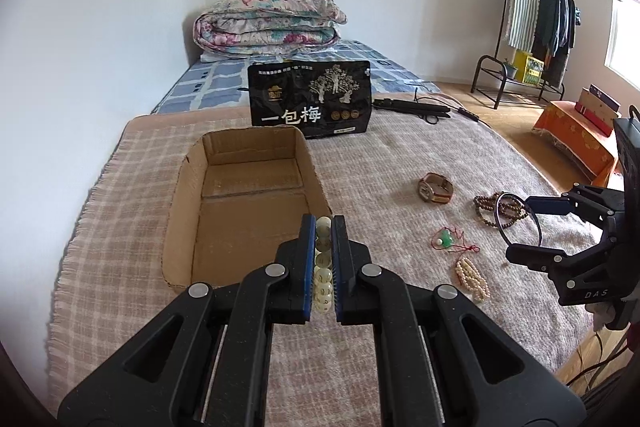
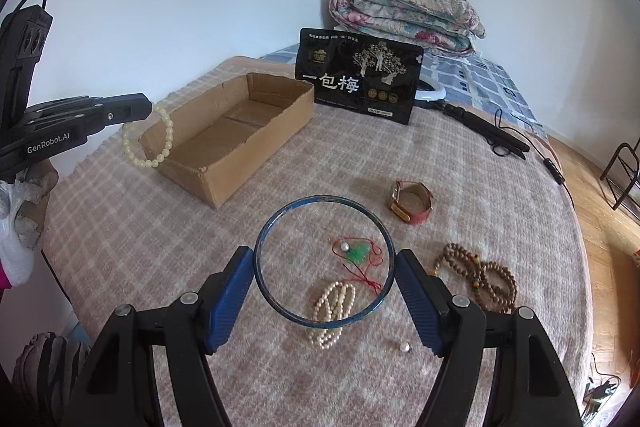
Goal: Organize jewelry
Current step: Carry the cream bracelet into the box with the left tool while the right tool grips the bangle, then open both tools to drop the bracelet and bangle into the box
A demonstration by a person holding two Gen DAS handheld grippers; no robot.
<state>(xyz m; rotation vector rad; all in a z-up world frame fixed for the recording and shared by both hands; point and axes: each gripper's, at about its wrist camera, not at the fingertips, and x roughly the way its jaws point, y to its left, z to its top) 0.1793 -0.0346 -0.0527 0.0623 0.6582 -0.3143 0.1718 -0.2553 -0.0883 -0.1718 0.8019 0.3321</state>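
My left gripper (image 1: 323,227) is shut on a pale yellow bead bracelet (image 1: 323,267) and holds it just above the near end of the open cardboard box (image 1: 188,195). From the right wrist view the bracelet (image 2: 148,139) hangs from the left gripper (image 2: 148,109) beside the box (image 2: 256,151). My right gripper (image 2: 325,263) is shut on a thin blue bangle (image 2: 280,219), held above the blanket; it also shows in the left wrist view (image 1: 516,227). A watch (image 2: 412,205), a red-cord jade pendant (image 2: 360,253), a pearl strand (image 2: 334,307), brown prayer beads (image 2: 480,277) and a loose pearl (image 2: 404,347) lie on the blanket.
A black snack bag (image 2: 360,75) stands behind the box. A folded quilt (image 1: 268,23) lies on the bed at the back. A black tripod with cable (image 2: 488,135) lies at the back right. A clothes rack (image 1: 532,27) and orange-covered stool (image 1: 576,139) stand on the floor to the right.
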